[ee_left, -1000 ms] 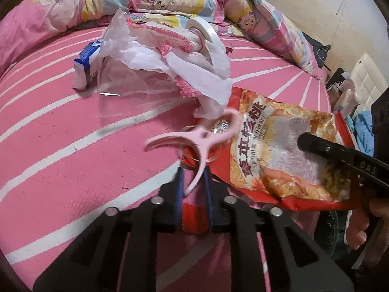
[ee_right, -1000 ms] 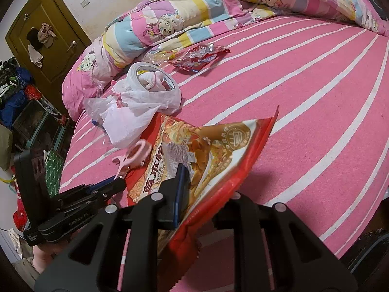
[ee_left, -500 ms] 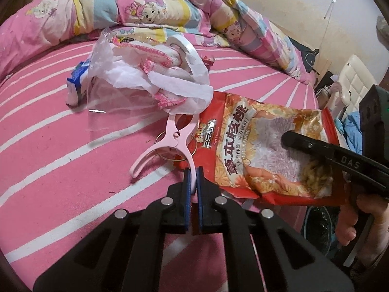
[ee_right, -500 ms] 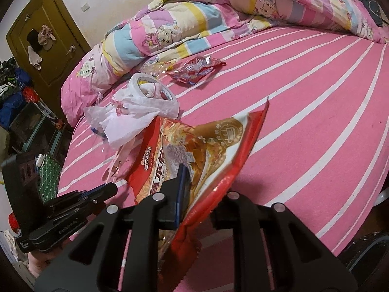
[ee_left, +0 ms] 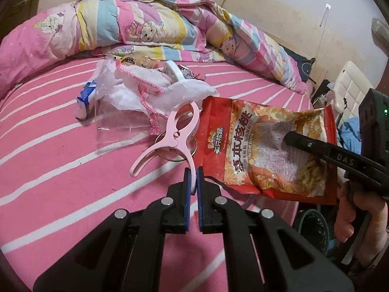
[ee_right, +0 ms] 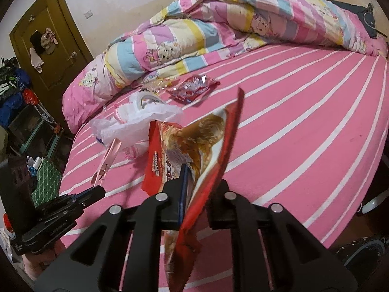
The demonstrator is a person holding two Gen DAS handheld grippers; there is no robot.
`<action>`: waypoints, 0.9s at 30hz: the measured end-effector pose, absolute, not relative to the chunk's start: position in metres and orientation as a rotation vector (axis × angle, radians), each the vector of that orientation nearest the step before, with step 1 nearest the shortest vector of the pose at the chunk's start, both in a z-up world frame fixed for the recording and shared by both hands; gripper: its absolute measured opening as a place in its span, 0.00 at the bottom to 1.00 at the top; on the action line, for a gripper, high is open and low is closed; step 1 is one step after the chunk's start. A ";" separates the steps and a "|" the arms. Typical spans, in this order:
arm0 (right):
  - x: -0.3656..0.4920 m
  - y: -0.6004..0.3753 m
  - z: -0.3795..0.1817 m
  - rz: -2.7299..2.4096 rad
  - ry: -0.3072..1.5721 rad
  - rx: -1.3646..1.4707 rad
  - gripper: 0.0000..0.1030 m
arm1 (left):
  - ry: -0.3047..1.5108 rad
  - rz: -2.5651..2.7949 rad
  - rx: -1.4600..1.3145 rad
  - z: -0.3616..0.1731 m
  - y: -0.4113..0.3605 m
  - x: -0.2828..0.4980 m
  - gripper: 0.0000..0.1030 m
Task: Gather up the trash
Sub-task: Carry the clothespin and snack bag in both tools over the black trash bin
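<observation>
above the pink bed, left tongs pinching pink clip, right tongs clamping snack bag

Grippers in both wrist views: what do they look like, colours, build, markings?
Both are matte black plastic linkage frames with silver rivets. The left gripper and the right gripper have blue pads on the inner finger faces. White "DAS" lettering marks the right one's finger. A bare hand holds its handle; no cables show.
</observation>
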State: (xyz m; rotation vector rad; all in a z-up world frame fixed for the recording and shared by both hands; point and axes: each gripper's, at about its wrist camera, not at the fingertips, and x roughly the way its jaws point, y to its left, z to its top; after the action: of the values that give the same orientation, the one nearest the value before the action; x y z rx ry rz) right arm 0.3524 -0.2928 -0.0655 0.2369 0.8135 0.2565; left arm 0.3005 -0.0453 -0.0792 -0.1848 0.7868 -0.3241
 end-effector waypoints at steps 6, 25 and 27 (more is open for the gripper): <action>0.327 -0.312 -0.045 0.223 0.763 0.268 0.12 | 0.752 -0.316 -0.196 -0.058 -0.057 0.272 0.04; 0.139 -0.472 0.021 -0.061 0.619 0.268 0.12 | 0.791 -0.631 -0.248 0.010 -0.222 0.187 0.04; 0.115 -0.499 0.008 -0.130 0.642 0.280 0.12 | 0.831 -0.685 -0.241 0.004 -0.253 0.181 0.04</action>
State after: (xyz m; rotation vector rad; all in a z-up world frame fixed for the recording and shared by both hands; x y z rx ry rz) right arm 0.1150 -0.4990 0.0081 0.2798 0.6420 -0.1298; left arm 0.1806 -0.2532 0.0045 -0.2414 0.8308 -0.6849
